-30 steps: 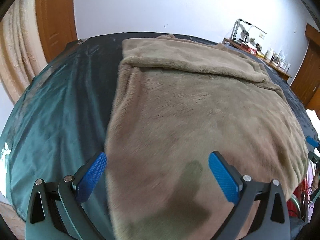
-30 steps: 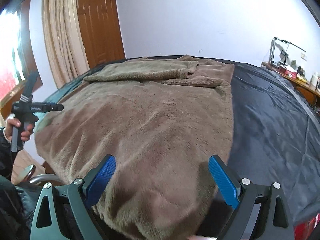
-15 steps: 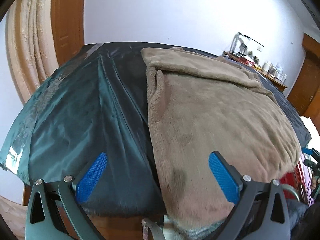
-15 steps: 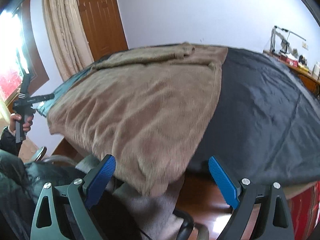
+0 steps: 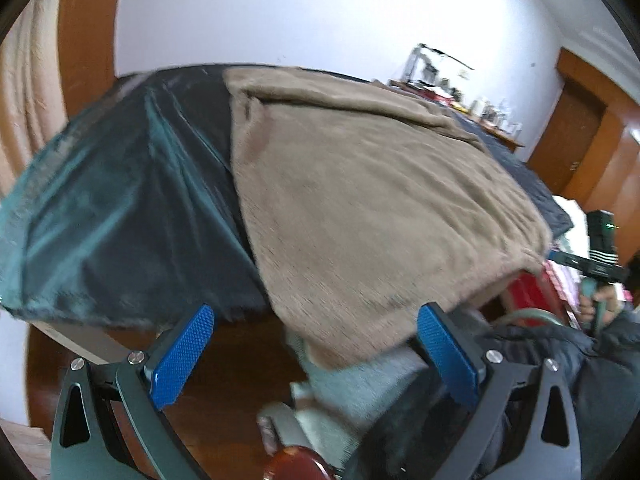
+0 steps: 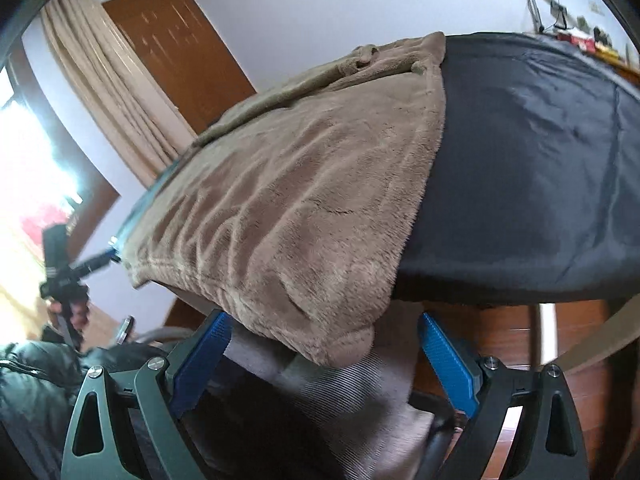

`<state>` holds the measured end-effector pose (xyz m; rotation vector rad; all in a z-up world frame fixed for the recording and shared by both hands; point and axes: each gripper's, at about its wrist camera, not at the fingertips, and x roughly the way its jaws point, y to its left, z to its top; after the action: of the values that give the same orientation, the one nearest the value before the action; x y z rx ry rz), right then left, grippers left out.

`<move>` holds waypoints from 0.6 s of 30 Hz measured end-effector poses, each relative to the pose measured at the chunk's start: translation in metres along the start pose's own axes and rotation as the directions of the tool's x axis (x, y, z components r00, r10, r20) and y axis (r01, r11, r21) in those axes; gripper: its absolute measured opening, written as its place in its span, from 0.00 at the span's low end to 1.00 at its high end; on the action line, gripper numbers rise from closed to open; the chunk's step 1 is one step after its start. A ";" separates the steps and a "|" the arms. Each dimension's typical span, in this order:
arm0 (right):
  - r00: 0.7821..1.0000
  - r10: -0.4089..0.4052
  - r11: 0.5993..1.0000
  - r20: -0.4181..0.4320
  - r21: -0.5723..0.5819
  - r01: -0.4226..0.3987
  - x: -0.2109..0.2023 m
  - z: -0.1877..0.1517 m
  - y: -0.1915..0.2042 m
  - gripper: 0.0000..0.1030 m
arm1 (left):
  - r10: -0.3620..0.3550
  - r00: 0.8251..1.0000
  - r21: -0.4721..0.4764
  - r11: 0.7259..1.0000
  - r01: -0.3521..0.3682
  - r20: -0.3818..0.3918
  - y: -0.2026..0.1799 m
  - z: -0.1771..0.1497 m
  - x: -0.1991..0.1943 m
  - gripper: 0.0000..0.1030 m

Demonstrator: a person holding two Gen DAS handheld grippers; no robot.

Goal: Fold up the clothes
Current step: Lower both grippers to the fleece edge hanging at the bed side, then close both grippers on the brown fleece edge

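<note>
A fluffy tan garment (image 5: pixel 360 184) lies spread on a table under a dark cloth (image 5: pixel 120 216), its near hem hanging over the front edge. The far part of the garment is folded over itself. My left gripper (image 5: pixel 316 354) is open below the table's edge, under the hem's left corner. In the right wrist view the same garment (image 6: pixel 304 208) fills the left half of the table, and my right gripper (image 6: pixel 324 360) is open just under its drooping right corner (image 6: pixel 344 340). Neither gripper holds anything.
Grey fabric (image 6: pixel 344 392) and dark clothing of the person sit below the hem. Brown doors (image 6: pixel 176 52), a beige curtain (image 6: pixel 104 92) and a cluttered side table (image 5: pixel 472 104) ring the room. The dark cloth (image 6: pixel 528 184) is bare right of the garment. Each view shows the other hand-held gripper at its edge.
Both grippers have pulled back and dropped from above the garment to below the table's front edge. The hem's corners now sit between the open fingers in view.
</note>
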<state>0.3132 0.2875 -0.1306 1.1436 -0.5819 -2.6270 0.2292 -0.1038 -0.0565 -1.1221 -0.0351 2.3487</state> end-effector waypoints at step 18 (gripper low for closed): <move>0.999 0.047 0.997 -0.025 -0.057 -0.048 0.024 0.013 0.012 0.60 | -0.322 0.945 -0.252 0.921 0.297 -0.060 0.031 -0.004 0.059 0.99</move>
<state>0.2881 0.2717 -0.1331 1.1283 -0.5189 -2.5691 0.1877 -0.1038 -0.1087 -1.2454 -0.4402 2.0393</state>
